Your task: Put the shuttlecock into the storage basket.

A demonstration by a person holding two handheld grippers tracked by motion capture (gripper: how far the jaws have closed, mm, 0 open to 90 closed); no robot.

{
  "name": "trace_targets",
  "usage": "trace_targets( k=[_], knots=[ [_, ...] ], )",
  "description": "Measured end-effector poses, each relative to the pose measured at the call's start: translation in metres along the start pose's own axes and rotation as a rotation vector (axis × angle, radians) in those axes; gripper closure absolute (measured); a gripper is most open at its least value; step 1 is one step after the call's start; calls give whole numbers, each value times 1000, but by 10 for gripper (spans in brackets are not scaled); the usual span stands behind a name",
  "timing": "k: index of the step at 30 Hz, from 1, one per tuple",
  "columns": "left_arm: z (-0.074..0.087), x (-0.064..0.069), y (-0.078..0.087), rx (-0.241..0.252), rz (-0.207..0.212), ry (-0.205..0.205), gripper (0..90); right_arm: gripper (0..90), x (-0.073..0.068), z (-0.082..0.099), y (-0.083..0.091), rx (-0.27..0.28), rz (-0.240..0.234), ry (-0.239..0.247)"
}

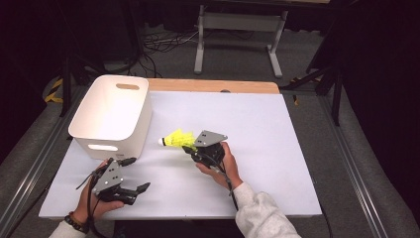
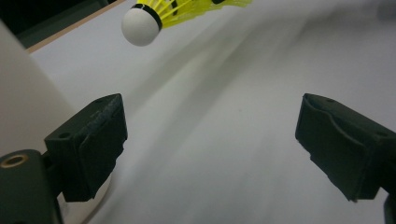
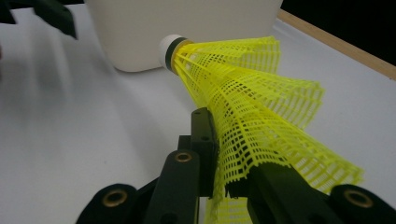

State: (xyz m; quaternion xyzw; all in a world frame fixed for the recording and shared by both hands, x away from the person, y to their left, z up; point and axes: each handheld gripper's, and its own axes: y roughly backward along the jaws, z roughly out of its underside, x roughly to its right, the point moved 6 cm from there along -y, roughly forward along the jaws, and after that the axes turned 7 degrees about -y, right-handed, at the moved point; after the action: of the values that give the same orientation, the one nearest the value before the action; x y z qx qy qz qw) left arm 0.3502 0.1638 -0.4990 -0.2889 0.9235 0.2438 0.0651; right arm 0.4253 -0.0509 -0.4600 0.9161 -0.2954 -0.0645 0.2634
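High view: right claw pinches yellow shuttlecock by its skirt above the white surface; left claw spread, beside white bin.

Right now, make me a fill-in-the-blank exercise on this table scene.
1. The right gripper is shut on the skirt of a ____ shuttlecock.
2. The shuttlecock's white cork tip points toward the white ____.
3. The jaws of the left gripper stand ____, with nothing between them.
4. The bin stands at the table's far ____ corner in the high view.

Missing words: yellow; bin; open; left
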Motion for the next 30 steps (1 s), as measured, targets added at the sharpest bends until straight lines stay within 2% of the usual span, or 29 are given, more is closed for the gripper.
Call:
trace_targets(
  k=[1, 4, 8, 10, 12, 14, 15, 17, 20, 22, 26, 29, 30],
  knots=[
    [-4, 1, -8, 1, 18, -5, 104, 853, -3, 1, 4, 3, -1, 11],
    [-14, 3, -26, -11, 34, -39, 104, 853, -10, 3, 15, 8, -21, 28],
    [-28, 4, -45, -20, 35, -62, 112, 852, -17, 4, 26, 12, -46, 43],
    [-33, 4, -52, -20, 31, -58, 134, 852, -20, 5, 31, 13, -50, 50],
    [-36, 3, -59, -38, 18, -58, 200, 851, -22, 6, 36, 10, -61, 58],
    [-39, 3, -62, -33, 25, -67, 237, 850, -24, 8, 39, -1, -66, 66],
    [-40, 2, -62, -39, 16, -82, 280, 850, -25, 9, 40, -9, -71, 66],
    [-41, 3, -63, -47, 15, -83, 304, 846, -27, 12, 41, -37, -79, 82],
    [-41, 5, -67, -73, 26, -100, 380, 842, -32, 15, 38, -80, -86, 119],
    [-40, 8, -69, -88, 49, -111, 419, 840, -35, 15, 37, -95, -85, 143],
    [-38, 12, -74, -120, 68, -131, 461, 831, -44, 15, 34, -126, -84, 193],
    [-37, 16, -79, -149, 82, -147, 477, 807, -49, 17, 32, -173, -67, 236],
    [-37, 17, -80, -155, 85, -155, 475, 794, -50, 18, 31, -195, -74, 242]
  ],
)
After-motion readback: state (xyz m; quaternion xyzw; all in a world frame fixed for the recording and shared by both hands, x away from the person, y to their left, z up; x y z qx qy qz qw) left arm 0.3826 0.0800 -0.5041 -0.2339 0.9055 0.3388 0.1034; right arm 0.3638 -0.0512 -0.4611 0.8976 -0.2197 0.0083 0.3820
